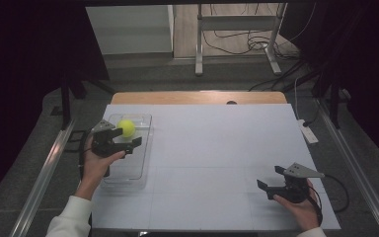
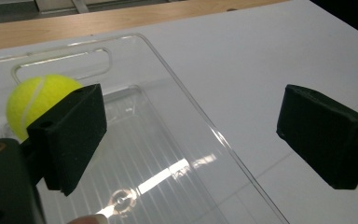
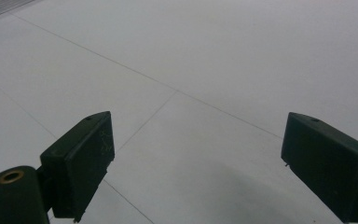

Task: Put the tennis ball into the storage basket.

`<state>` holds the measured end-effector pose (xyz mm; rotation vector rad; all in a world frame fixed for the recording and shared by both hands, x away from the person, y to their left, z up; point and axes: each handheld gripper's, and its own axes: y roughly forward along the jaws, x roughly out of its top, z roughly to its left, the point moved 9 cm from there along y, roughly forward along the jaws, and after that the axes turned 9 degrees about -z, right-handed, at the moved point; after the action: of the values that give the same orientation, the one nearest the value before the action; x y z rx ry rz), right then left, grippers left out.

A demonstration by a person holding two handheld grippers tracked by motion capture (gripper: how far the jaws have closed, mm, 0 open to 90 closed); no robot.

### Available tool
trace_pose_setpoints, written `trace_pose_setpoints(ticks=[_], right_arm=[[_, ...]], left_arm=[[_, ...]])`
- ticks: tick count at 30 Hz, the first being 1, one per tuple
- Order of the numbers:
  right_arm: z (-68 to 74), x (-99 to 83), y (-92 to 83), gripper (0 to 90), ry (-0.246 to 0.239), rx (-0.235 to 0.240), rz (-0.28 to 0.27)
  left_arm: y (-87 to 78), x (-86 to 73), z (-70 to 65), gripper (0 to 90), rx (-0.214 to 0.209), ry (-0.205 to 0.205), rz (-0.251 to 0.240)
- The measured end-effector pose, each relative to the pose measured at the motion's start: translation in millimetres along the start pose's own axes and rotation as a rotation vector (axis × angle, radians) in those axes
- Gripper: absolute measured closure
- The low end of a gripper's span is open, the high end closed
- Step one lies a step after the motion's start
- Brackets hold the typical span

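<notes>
this is looking like a lab or recording studio: black curtains (image 1: 24,74) are hanging at nine and three o'clock, a metal stand (image 1: 237,39) and loose cables (image 1: 237,47) are sitting on the floor at twelve, and a white-covered table (image 1: 217,148) is filling the middle.

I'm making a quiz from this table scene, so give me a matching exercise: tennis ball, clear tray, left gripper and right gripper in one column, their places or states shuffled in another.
1. tennis ball
2. clear plastic tray
3. left gripper
4. right gripper

A. open over bare white table near the right edge
B. lies along the table's left side
C. open above the tray, nothing between its jaws
D. rests in the tray's far end

Pairs: 1-D, 2-B, 3-C, 4-A
</notes>
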<state>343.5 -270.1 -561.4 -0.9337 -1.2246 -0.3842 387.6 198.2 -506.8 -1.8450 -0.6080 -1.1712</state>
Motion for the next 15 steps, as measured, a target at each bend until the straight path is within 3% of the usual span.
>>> trace_pose_setpoints(ticks=[11, 15], right_arm=[[1.8, 3.3, -2.6, 9.6, 0.008, 0.008, -0.016], [2.5, 4.6, -3.6, 9.5, 0.007, 0.009, -0.020]], left_arm=[[-18.7, -14.8, -25.7, 8.5, -0.032, 0.013, -0.026], [-22.1, -28.0, -42.5, 8.3, -0.057, 0.026, -0.017]])
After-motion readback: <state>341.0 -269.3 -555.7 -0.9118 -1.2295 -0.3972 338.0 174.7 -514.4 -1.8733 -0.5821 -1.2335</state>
